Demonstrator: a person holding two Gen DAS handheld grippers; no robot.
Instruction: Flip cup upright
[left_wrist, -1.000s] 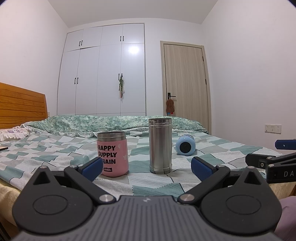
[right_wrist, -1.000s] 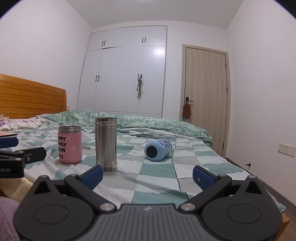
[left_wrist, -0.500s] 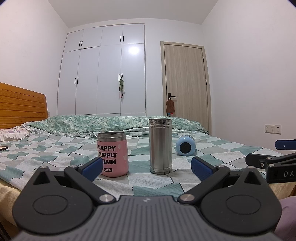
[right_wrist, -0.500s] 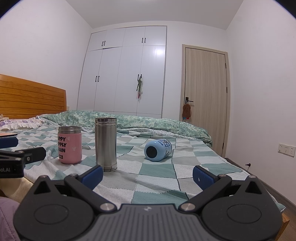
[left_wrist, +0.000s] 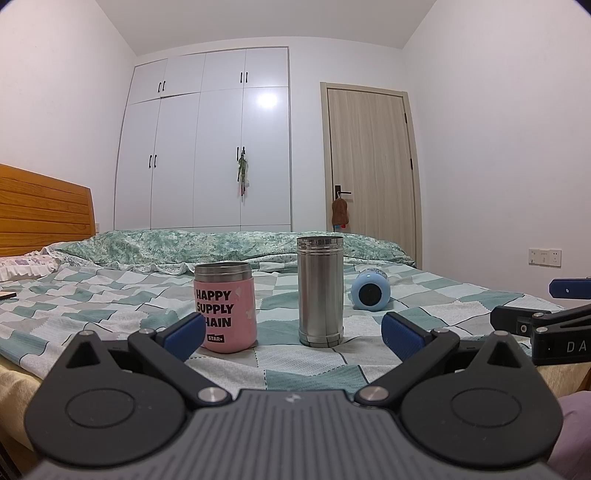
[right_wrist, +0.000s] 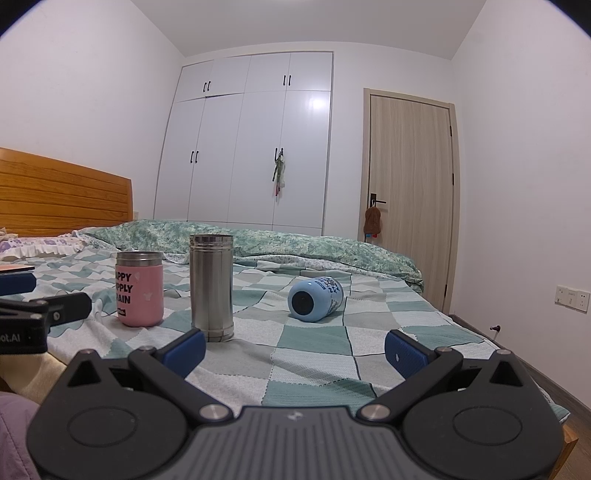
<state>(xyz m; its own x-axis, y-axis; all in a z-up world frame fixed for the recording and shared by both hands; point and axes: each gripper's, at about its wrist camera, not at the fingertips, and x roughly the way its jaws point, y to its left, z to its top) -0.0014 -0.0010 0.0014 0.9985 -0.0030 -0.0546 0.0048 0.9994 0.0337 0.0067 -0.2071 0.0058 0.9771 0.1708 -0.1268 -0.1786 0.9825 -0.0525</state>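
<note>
Nothing has shifted since the earlier frames: both grippers hold the same hover at the bed's near edge. Left gripper (left_wrist: 291, 332) spread wide, blue ribbed pads empty; right gripper (right_wrist: 295, 347) likewise spread, holding nothing. Blue cup (right_wrist: 315, 298), smooth rounded cylinder with printed pattern, lies on its side on the checked quilt (right_wrist: 314, 339), round end toward the cameras, toward the bed's right edge. Steel tumbler (right_wrist: 211, 287), brushed tall cylinder, stands upright left of it. Pink cup (left_wrist: 225, 306), matte body, steel rim, black lettering, upright further left.
</note>
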